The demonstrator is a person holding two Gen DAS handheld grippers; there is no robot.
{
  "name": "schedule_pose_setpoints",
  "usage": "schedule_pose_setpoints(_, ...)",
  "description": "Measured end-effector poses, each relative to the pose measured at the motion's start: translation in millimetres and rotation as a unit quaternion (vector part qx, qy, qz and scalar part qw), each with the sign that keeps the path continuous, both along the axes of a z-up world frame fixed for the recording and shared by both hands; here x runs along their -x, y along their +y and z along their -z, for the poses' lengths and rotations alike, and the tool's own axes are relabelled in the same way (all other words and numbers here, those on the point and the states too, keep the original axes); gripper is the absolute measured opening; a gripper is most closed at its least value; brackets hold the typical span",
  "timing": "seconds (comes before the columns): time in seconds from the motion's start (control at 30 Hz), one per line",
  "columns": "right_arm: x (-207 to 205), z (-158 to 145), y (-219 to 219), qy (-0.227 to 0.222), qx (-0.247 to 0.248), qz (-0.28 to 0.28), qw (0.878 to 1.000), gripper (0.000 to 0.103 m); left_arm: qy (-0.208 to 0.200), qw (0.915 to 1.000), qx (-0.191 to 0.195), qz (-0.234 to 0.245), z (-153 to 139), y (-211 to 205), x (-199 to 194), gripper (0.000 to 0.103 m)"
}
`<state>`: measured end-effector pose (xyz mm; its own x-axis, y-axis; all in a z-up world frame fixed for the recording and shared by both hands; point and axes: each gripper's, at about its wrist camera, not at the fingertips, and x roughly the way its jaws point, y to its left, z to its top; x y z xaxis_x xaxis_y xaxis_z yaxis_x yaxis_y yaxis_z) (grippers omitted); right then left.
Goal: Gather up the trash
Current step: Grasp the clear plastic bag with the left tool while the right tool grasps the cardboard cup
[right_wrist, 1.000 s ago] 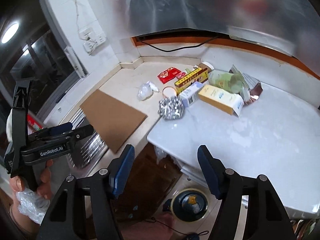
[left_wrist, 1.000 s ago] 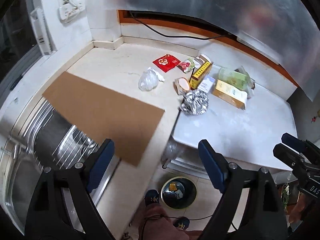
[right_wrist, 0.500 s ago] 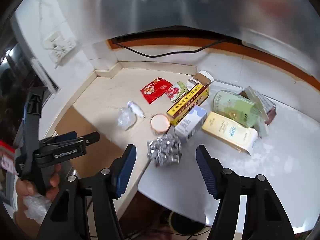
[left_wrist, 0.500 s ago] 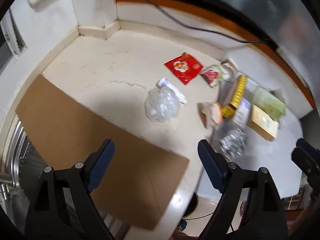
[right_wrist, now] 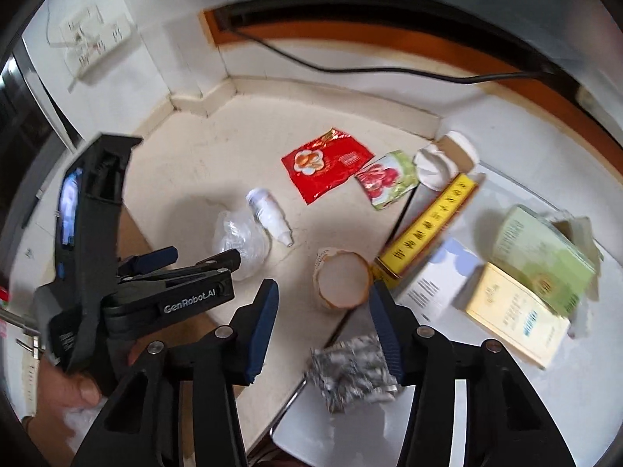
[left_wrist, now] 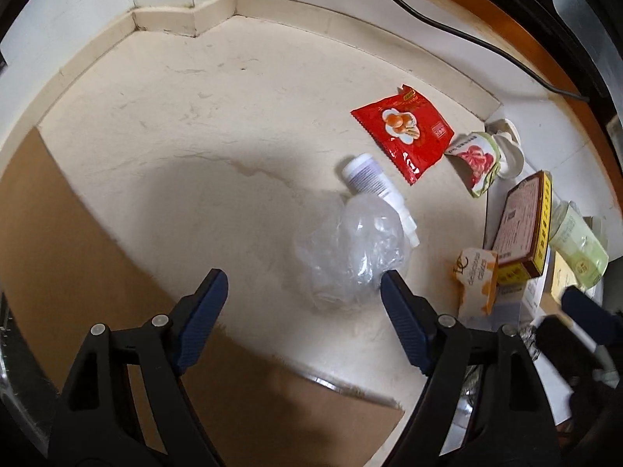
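Here both tools [left_wrist: 303,295] [right_wrist: 323,311] are closing, empty; one crumpled bag [left_wrist: 350,249], two wrappers [left_wrist: 403,132] [left_wrist: 477,161].

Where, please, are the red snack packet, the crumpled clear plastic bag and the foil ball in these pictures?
red snack packet [left_wrist: 403,132], left wrist view, on its printed middle.
crumpled clear plastic bag [left_wrist: 350,249], left wrist view, on its bulging centre.
foil ball [right_wrist: 350,369], right wrist view, on its crinkled middle.

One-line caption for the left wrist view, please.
Left tool, closing, nothing gripped, above a crumpled clear plastic bag beside a small white bottle and red snack packet on the counter.
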<state>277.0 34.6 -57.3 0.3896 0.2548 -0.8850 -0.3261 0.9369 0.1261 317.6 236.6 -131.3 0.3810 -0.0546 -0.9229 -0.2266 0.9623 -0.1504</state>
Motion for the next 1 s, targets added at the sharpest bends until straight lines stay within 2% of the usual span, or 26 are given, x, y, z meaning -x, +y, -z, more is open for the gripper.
schedule_pose_setpoints(0.07, -6.5, 12.4, 9.5, 0.006, 0.013, -0.004, 1.0, 0.049, -0.002, 0.9999, 0.014, 0.001, 4.3, 1.9, -2.8, 0.066)
schedule_pose_setpoints(0.1, -8.8, 17.3, 11.9, 0.009, 0.017, -0.006, 1.0, 0.049, -0.003, 0.9997, 0.026, 0.003, 5.9, 2.7, -4.2, 0.057)
schedule_pose_setpoints(0.2, -15.7, 31.5, 19.3, 0.014, 0.033, -0.013, 0.999, 0.048, -0.005, 0.9987, 0.051, 0.008, 8.5, 4.2, -5.8, 0.045)
schedule_pose_setpoints(0.37, -23.6, 53.7, 29.9, 0.021, 0.064, -0.022, 0.997, 0.043, -0.005, 0.9984, 0.054, 0.012, 12.7, 1.4, -7.3, 0.044)
schedule_pose_setpoints(0.43, -24.7, 60.4, 33.8, 0.022, 0.079, -0.027, 0.996, 0.037, -0.006, 0.9986, 0.05, 0.014, 12.3, 0.3, -6.6, 0.042)
schedule_pose_setpoints(0.57, -26.5, 71.6, 38.0, 0.009, 0.111, -0.028, 0.993, 0.031, -0.006, 0.9974, 0.069, 0.017, 12.6, 0.9, -6.4, 0.024)
schedule_pose_setpoints(0.67, -25.0, 68.7, 36.7, -0.008, 0.108, -0.031, 0.994, 0.025, -0.013, 0.9972, 0.073, 0.013, 10.6, 1.6, -3.6, 0.017)
schedule_pose_setpoints(0.73, -21.4, 63.0, 36.6, -0.029, 0.114, -0.034, 0.993, 0.016, -0.018, 0.9972, 0.072, 0.009, 7.2, 1.9, 0.0, 0.015)
schedule_pose_setpoints(0.8, -19.1, 56.3, 34.4, -0.035, 0.105, -0.034, 0.993, 0.016, -0.023, 0.9968, 0.076, 0.008, 2.5, 1.7, 4.4, 0.014)
schedule_pose_setpoints(1.0, -8.9, 30.5, 21.1, -0.048, 0.039, -0.024, 0.998, 0.015, -0.047, 0.9962, 0.073, 0.012, -24.0, -3.8, 27.3, 0.012)
